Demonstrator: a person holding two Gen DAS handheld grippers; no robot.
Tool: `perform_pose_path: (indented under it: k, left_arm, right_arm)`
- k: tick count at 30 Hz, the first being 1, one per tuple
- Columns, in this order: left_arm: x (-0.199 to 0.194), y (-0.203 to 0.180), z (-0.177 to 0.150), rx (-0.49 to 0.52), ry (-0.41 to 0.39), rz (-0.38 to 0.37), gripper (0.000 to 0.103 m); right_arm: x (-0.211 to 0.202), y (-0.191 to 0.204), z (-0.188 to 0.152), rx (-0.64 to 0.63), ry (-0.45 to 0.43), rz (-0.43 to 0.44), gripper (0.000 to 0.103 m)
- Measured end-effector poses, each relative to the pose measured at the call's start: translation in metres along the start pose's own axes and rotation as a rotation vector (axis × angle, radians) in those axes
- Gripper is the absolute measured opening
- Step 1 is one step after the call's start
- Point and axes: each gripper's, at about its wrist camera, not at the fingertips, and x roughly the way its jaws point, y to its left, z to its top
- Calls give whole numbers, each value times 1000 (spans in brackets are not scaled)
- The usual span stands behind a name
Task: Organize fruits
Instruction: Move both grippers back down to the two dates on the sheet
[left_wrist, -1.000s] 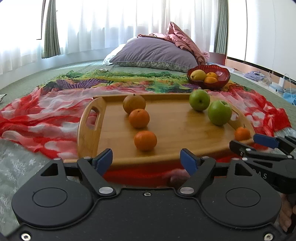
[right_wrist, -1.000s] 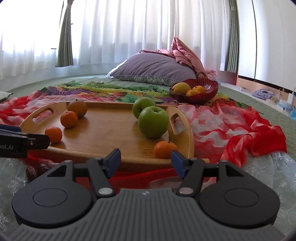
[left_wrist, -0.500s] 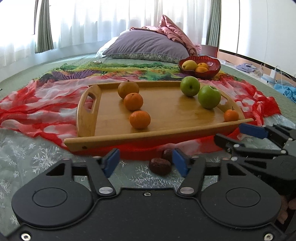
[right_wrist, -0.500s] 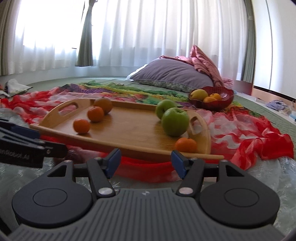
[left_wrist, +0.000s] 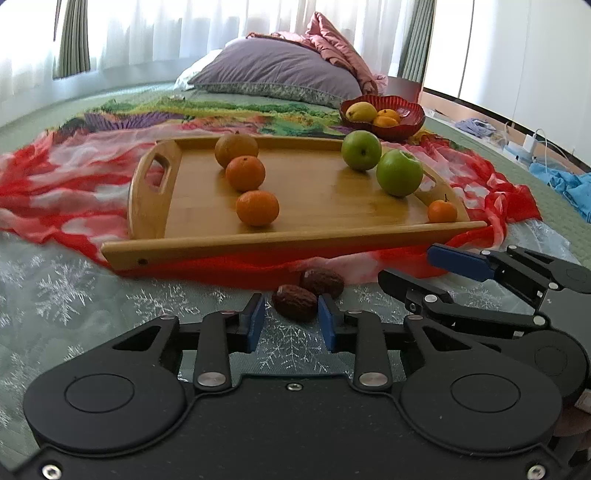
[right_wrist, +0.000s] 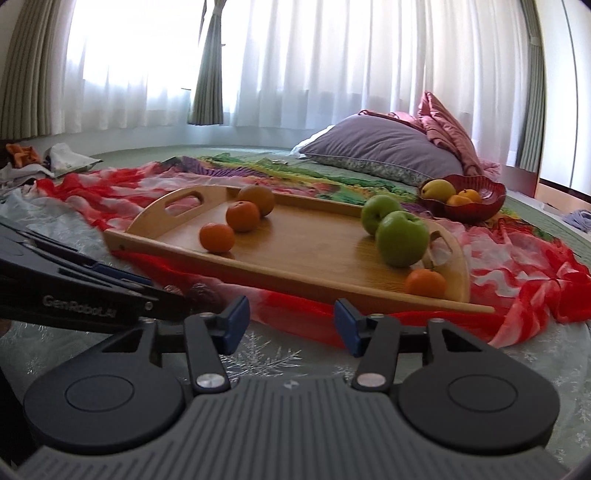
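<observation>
A wooden tray lies on a red cloth. It holds three oranges in a row, two green apples and a small tangerine. Two dark brown dates lie on the bedspread in front of the tray. My left gripper is open, its blue pads on either side of the nearer date and just behind it. My right gripper is open and empty, to the right of the left one.
A red bowl with a yellow pear and oranges stands behind the tray. A purple pillow and a pink blanket lie further back. Blue cloth and cables lie at the right.
Both grippers have pulled back from the tray and dropped lower. The left gripper's jaws have narrowed around the nearer date, which came into view. The right gripper has swung rightward.
</observation>
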Motion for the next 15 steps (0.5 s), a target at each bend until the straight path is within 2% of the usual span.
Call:
perform_pose_path:
  k: [3, 9, 15]
  left_arm:
    - [-1, 3, 0, -20, -3, -6, 25]
    - [-7, 5, 5, 0, -56, 39, 25]
    - [-7, 15, 12, -21, -70, 70, 25]
  right_arm:
    - [1, 2, -1, 0, 5, 11, 61]
    - [0, 8, 1, -11, 1, 38, 59]
    - [1, 20, 3, -24, -3, 85, 50]
